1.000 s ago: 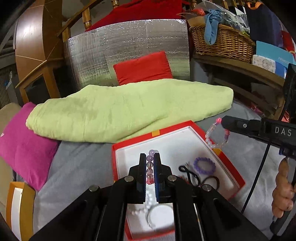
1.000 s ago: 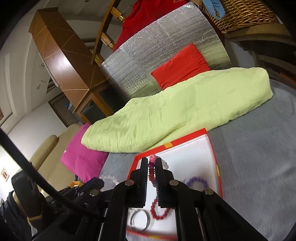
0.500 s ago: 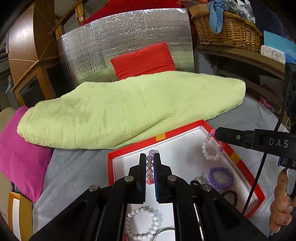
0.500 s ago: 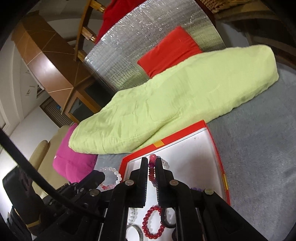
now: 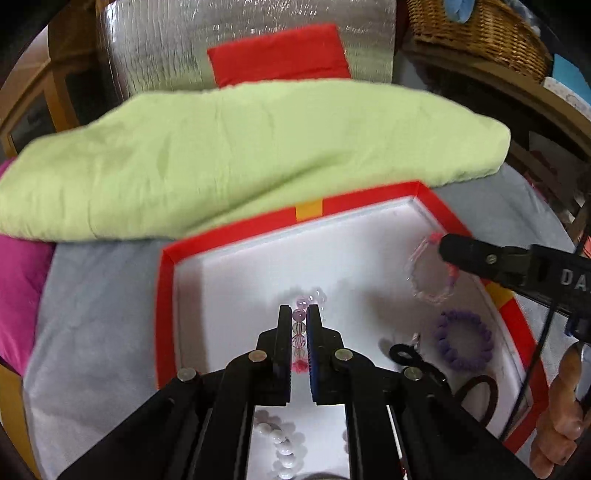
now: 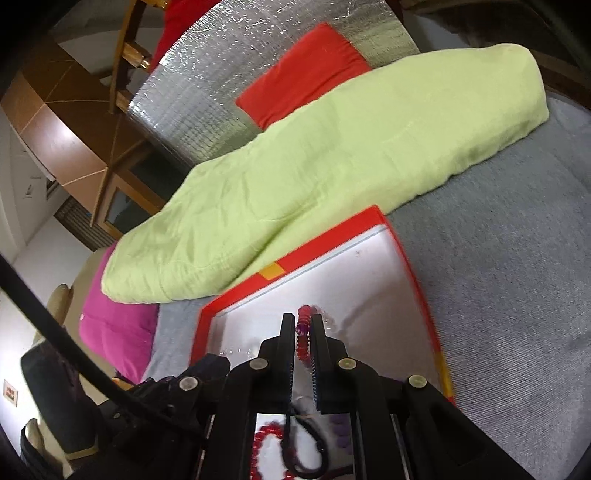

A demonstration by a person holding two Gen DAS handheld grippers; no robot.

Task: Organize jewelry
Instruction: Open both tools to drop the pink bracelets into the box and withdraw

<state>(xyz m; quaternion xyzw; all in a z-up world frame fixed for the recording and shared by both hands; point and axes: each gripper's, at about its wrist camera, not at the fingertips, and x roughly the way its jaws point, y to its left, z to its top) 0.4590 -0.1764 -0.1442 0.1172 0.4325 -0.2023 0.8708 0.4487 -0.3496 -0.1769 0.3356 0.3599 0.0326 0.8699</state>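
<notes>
A white tray with a red rim lies on a grey cover. My left gripper is shut on a bracelet of purple, clear and pink beads, low over the tray's middle. My right gripper comes in from the right, shut on a pale pink bead bracelet that dangles over the tray's far right corner. In the right wrist view that gripper pinches red and purple beads above the tray. A purple bracelet, a black hair tie and a white bead bracelet lie in the tray.
A light green blanket lies just behind the tray, with a red cushion and silver foil panel beyond. A magenta pillow is at the left, a wicker basket top right. A red bead bracelet also lies in the tray.
Both grippers have sunk toward the tray, each still holding its bracelet. The tray fills more of both views, and the right gripper's bracelet now hangs inside the tray's rim.
</notes>
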